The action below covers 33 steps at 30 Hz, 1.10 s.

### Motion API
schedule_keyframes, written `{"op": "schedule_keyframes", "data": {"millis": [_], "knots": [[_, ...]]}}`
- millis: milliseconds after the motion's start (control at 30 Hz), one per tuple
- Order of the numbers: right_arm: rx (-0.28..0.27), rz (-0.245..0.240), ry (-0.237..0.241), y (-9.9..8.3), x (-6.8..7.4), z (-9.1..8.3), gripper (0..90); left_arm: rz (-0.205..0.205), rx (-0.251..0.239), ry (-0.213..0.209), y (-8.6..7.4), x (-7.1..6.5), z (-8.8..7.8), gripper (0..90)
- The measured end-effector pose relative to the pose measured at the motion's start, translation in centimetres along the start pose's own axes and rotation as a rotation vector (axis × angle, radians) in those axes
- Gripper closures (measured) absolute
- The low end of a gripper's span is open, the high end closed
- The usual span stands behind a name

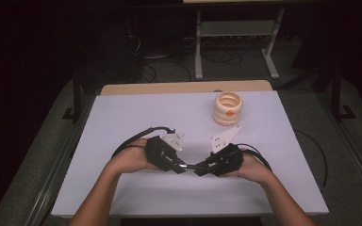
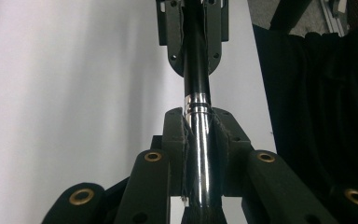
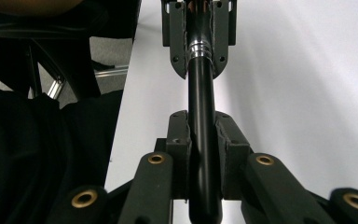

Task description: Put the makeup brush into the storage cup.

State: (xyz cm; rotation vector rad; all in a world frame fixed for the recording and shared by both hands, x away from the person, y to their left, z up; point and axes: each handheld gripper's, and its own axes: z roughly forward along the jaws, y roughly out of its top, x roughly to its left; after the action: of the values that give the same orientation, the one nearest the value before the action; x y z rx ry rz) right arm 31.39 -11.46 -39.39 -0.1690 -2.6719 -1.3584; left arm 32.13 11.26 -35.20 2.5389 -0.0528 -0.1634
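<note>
Hand-held grippers (image 1: 190, 167) clamped on pen (image 2: 199, 154)

A white rectangular table (image 1: 122, 122) with a wooden far edge carried one cream ribbed ring-stack pot (image 1: 228, 108) at one o'clock.

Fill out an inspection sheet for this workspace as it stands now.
Surface: white table top, with a bare wooden strip at the far edge.
Job's things: one black pen with a chrome band, held level between both tongs, just above the table.
Clutter: cream ribbed ring holder with an orange dot, standing apart toward the far right.
Grippers: left tongs shut on the chrome-banded end; right tongs shut on the plain black end.
Cables: a black cable loops behind each hand.
Surroundings: grey floor, a grey metal stand beyond the table, more cables on the floor, dark room.
</note>
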Motion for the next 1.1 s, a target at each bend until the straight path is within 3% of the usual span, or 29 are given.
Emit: {"op": "schedule_keyframes", "data": {"millis": [200,300,467,500,667,867,1100], "knots": [[0.017,0.02,-0.007,0.3,0.4,0.0,61.1,0.004,0.042,-0.014,0.2,-0.3,0.6,76.4],[0.053,0.004,-0.027,0.7,0.7,-0.1,57.9,0.005,0.061,-0.01,0.3,-0.3,1.0,76.4],[0.101,-0.037,-0.066,1.3,1.3,-0.1,58.6,0.012,0.107,-0.018,0.4,-0.4,1.5,76.4],[0.121,-0.018,-0.069,1.4,1.5,-0.1,59.0,0.013,0.114,-0.017,0.4,-0.4,1.6,76.4],[0.154,-0.031,-0.073,1.6,1.8,0.6,62.0,0.023,0.152,-0.018,0.5,-0.6,2.0,76.4],[0.189,-0.063,-0.079,1.6,1.7,1.5,63.8,0.027,0.168,-0.016,0.7,-0.8,2.4,76.4],[0.218,-0.066,-0.086,1.5,1.6,2.0,67.1,0.03,0.181,-0.025,0.8,-0.9,2.6,76.4]]}}
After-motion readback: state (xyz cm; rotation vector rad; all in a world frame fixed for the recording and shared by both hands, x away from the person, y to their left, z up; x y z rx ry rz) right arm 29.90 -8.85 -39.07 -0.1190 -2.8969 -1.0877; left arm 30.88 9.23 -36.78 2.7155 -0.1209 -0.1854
